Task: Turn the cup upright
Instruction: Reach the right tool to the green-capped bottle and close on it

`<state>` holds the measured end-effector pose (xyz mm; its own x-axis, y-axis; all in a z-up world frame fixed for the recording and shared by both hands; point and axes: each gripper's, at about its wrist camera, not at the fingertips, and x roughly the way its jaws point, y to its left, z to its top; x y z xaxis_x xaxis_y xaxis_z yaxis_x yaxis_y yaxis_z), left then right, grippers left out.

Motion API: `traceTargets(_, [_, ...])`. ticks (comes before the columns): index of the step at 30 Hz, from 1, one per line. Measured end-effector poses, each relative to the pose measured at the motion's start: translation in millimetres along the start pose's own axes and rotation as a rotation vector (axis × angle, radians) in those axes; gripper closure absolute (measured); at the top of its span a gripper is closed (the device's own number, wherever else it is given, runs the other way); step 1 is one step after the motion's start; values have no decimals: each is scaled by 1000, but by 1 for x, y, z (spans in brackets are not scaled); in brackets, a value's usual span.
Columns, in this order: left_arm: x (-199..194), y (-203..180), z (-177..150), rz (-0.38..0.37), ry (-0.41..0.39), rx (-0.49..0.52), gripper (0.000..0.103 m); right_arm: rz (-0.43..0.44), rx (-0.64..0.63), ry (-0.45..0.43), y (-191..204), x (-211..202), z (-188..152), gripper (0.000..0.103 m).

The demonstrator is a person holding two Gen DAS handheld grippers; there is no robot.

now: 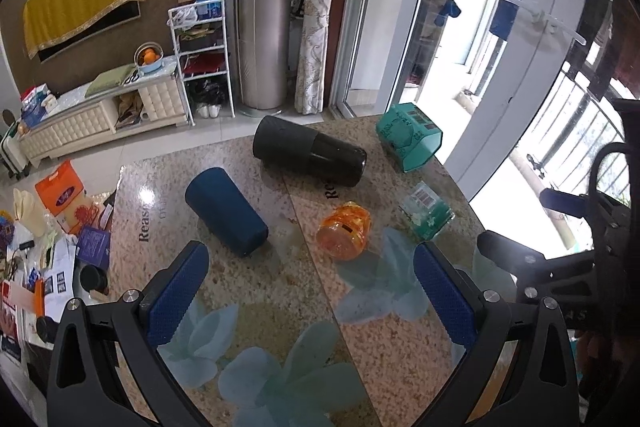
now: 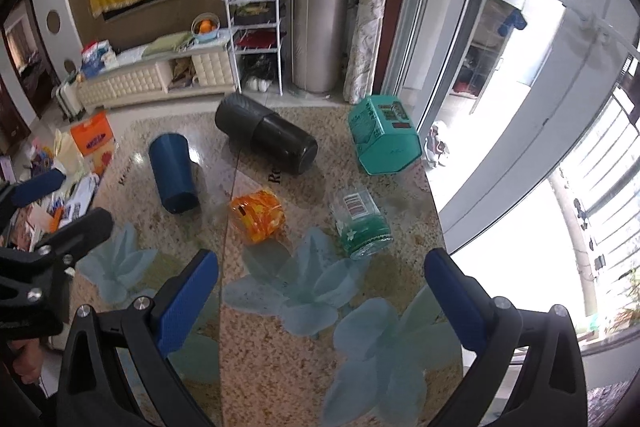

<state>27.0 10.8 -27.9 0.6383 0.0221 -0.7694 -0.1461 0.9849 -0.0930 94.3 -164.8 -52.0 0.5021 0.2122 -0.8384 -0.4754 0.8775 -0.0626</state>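
**So, nothing flipped yet: cup's lying on its side**

Basically the task hasn't started as far as I can see. The dark blue plastic cup (image 1: 226,209) is lying on its side on the speckled stone bench (image 1: 260,307), toward the left, with its open mouth pointing at the near edge. Just right of it sits a small orange translucent jar (image 1: 343,231), and further right a clear glass jar with a green base (image 1: 427,211), also tipped over. Behind them lie a big black cylindrical flask (image 1: 309,155) and a teal hexagonal tin (image 1: 409,137).

Left hand-held gripper (image 1: 312,291) hangs spread wide above the near part of the bench, nothing between the blue pads. Right hand-held gripper (image 2: 320,299) is the same, released and empty.

What's left, I'd guess: reach in, pinch the cup, tip it up, let go.
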Motion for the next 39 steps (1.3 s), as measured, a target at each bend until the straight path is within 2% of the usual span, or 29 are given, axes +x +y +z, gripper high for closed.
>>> traceTargets(21, [60, -10, -7, 69, 115, -52, 0, 84, -128, 259, -34, 101, 34, 0])
traceTargets(29, [73, -2, -21, 110, 164, -94, 0, 84, -183, 365, -39, 152, 39, 0])
traceTargets(35, [76, 4, -26, 130, 171, -123, 0, 71, -210, 457, -45, 186, 40, 0])
traceTargets(37, [77, 4, -27, 135, 174, -129, 0, 65, -217, 473, -48, 194, 41, 3])
traceTargets(39, [77, 6, -28, 139, 177, -135, 0, 71, -209, 487, -50, 202, 42, 14])
